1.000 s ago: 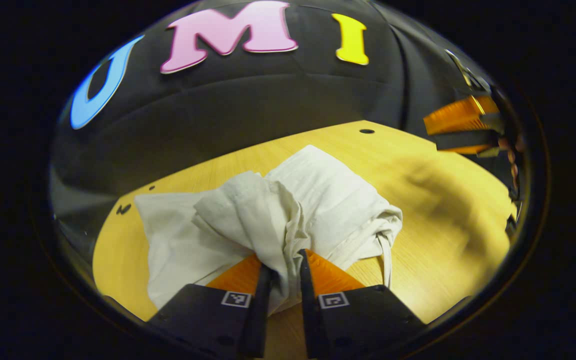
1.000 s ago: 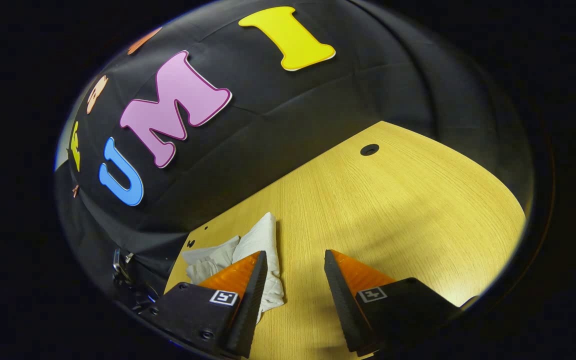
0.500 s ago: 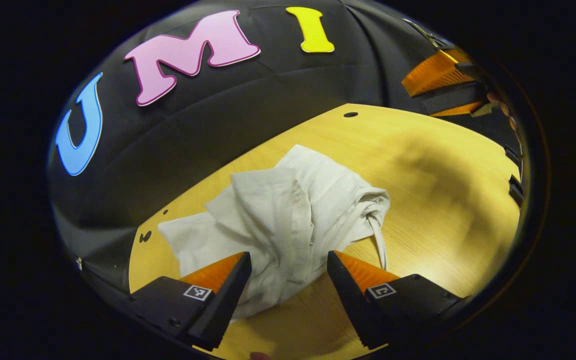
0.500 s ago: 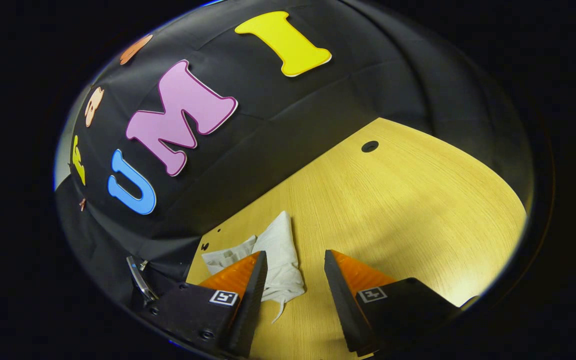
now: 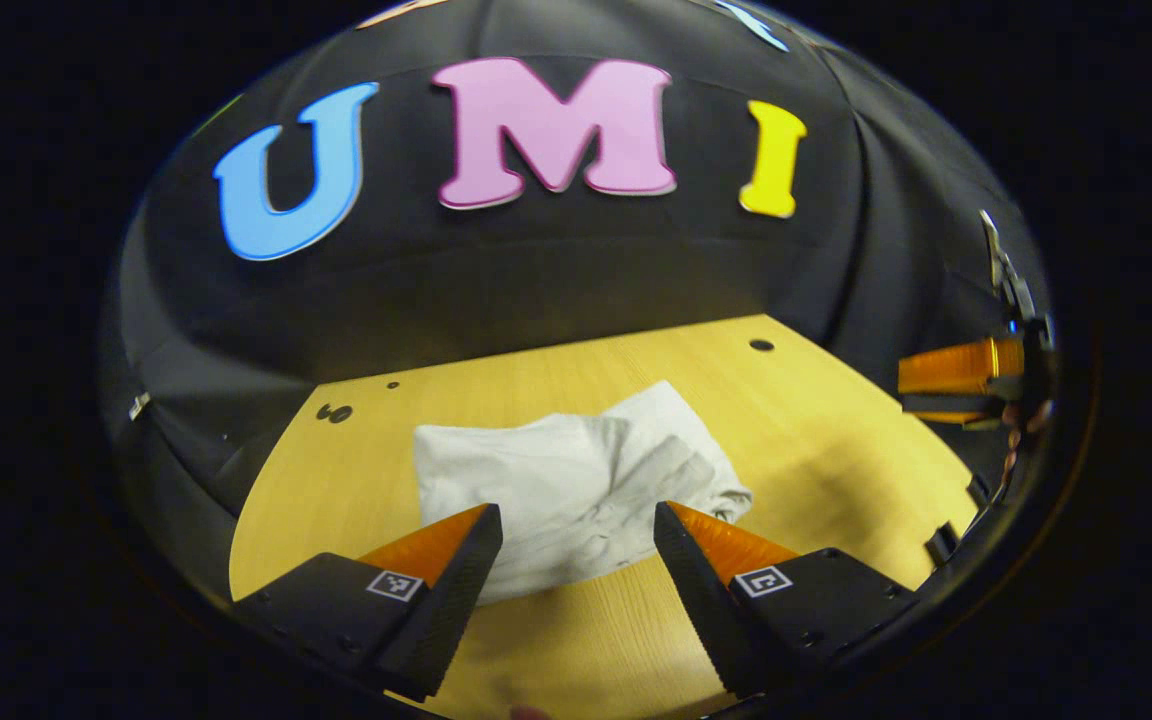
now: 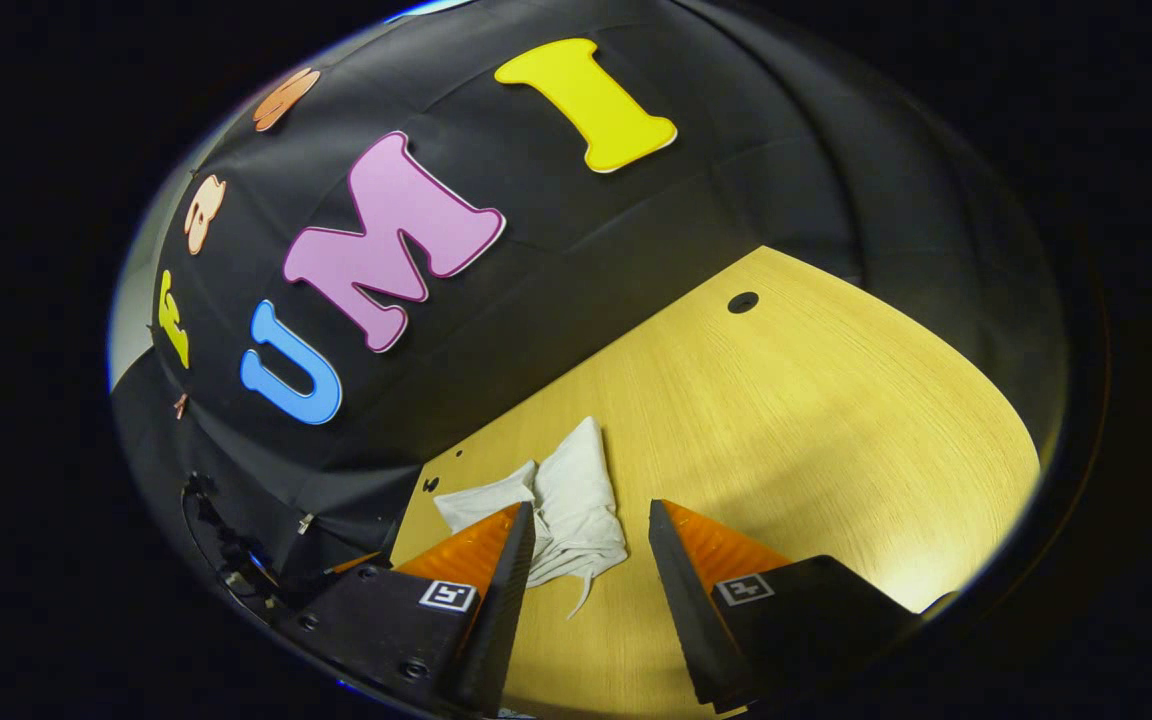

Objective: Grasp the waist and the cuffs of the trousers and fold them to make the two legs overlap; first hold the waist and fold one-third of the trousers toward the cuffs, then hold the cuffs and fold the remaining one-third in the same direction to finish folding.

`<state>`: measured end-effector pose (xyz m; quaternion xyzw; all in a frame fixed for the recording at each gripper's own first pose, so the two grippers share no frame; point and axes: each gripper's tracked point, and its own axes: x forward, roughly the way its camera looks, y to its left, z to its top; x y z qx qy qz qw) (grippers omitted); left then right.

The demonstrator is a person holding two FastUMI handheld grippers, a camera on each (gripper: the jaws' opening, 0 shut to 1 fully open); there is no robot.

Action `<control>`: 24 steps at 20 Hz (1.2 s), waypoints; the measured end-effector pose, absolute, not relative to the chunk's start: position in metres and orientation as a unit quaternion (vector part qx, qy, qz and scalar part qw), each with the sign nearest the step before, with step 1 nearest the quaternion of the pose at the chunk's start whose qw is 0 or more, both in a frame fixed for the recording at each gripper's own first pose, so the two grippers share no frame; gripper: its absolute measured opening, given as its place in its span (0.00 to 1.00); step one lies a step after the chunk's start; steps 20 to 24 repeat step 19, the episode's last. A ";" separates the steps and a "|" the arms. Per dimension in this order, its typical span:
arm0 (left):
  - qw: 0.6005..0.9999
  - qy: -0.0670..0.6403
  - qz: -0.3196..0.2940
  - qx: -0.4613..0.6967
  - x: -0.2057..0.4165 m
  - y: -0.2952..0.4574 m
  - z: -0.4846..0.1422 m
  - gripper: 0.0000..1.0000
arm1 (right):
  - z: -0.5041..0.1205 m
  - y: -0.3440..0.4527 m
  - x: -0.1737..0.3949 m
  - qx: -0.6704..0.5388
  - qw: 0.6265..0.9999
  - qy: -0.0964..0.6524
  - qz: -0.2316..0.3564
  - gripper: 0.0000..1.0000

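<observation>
Over in the left gripper view: left claw (image 5: 577, 520) spread wide, gripping nothing, hanging above the near edge of the trousers (image 5: 566, 478). White trousers folded into a rumpled bundle, lying flat on the yellow wooden tabletop (image 5: 836, 450), roughly mid-surface, a little toward the booth wall. Flat, smoother layer on the left of the bundle, thicker bunched folds on the right, rounded corner nearest the right finger. No contact between fingers (image 5: 456, 560) and cloth to be made out; bundle seen through the gap and just beyond it. Small dark holes (image 5: 336, 412) in the tabletop near the far left corner, another hole (image 5: 761, 344) near the far right edge. Farther right, at the rim of that view, right claw (image 5: 956, 390) seen side-on, held off the table edge, well apart from the trousers; from this angle, cannot tell how wide the gap is.

Now the right gripper view: right claw (image 6: 591, 545) parted too, nothing between the fingers (image 6: 506, 570). Trousers (image 6: 566, 500) small and far ahead, toward the left, lying near the tabletop's (image 6: 816, 430) far left corner beside the black wall cloth. A thin drawstring (image 6: 584, 594) trailing off the near side of the bundle onto the wood. One round hole (image 6: 742, 301) far ahead on the right. Broad bare stretch of wood to the right, brightly lit.
</observation>
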<state>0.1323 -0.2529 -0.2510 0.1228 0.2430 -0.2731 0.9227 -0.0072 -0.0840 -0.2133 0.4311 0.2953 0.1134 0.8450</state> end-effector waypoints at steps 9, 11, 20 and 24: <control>0.946 0.218 -0.237 0.043 0.128 -0.179 -0.183 0.98 | -0.154 -0.061 -0.022 0.404 0.865 0.265 0.135 0.72; 0.946 0.213 -0.239 0.042 0.124 -0.170 -0.178 0.97 | -0.148 -0.056 -0.031 0.397 0.868 0.265 0.133 0.72; 0.944 0.215 -0.248 0.032 0.114 -0.144 -0.171 0.97 | -0.131 -0.037 -0.059 0.389 0.875 0.259 0.126 0.72; 0.944 0.215 -0.248 0.032 0.114 -0.144 -0.171 0.97 | -0.131 -0.037 -0.059 0.389 0.875 0.259 0.126 0.72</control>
